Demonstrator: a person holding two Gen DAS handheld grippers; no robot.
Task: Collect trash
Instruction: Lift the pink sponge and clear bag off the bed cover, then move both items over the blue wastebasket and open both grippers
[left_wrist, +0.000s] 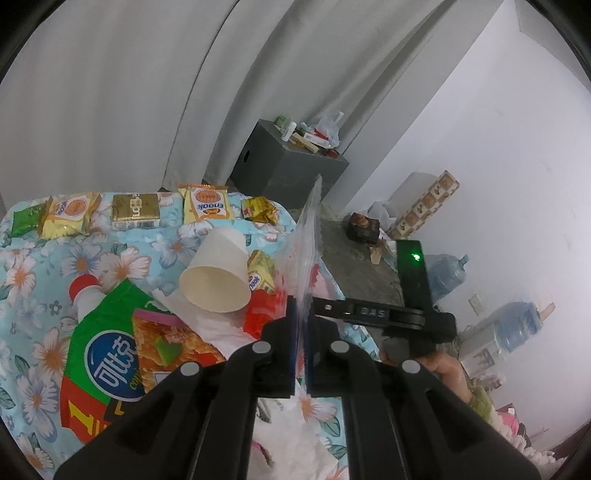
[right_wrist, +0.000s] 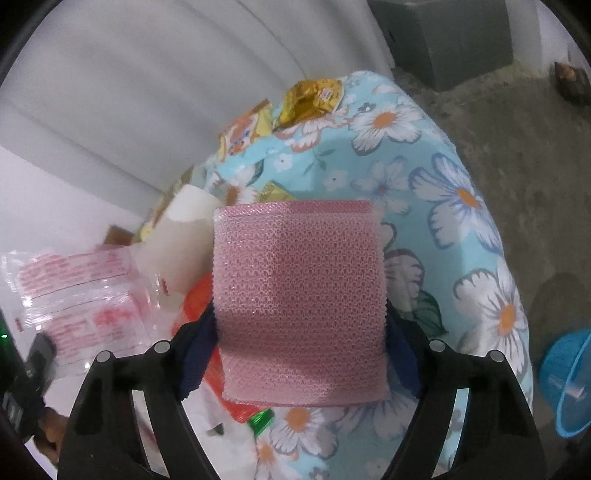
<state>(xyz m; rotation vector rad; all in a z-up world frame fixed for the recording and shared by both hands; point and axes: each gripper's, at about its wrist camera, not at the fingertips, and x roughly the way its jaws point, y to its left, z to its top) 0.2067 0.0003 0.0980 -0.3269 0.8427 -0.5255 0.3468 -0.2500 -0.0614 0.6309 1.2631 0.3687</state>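
My left gripper (left_wrist: 303, 332) is shut on the edge of a clear plastic bag (left_wrist: 301, 251) with red print and holds it up over the flowered table (left_wrist: 37, 266). The bag also shows in the right wrist view (right_wrist: 77, 295) at the left. My right gripper (right_wrist: 301, 354) is shut on a pink bubble-wrap sheet (right_wrist: 299, 302) held above the table (right_wrist: 461, 206). On the table lie a tipped white paper cup (left_wrist: 218, 273), a green and red snack bag (left_wrist: 110, 354), white tissue (left_wrist: 207, 321), a red wrapper (left_wrist: 260, 314) and a red-capped white bottle (left_wrist: 86, 295).
Several snack packets (left_wrist: 205, 205) line the table's far edge, with a gold box (left_wrist: 136, 211). A grey cabinet (left_wrist: 288, 166) with clutter stands behind. Water jugs (left_wrist: 517, 325) stand at the right wall. A blue basket (right_wrist: 565, 384) sits on the concrete floor at the right.
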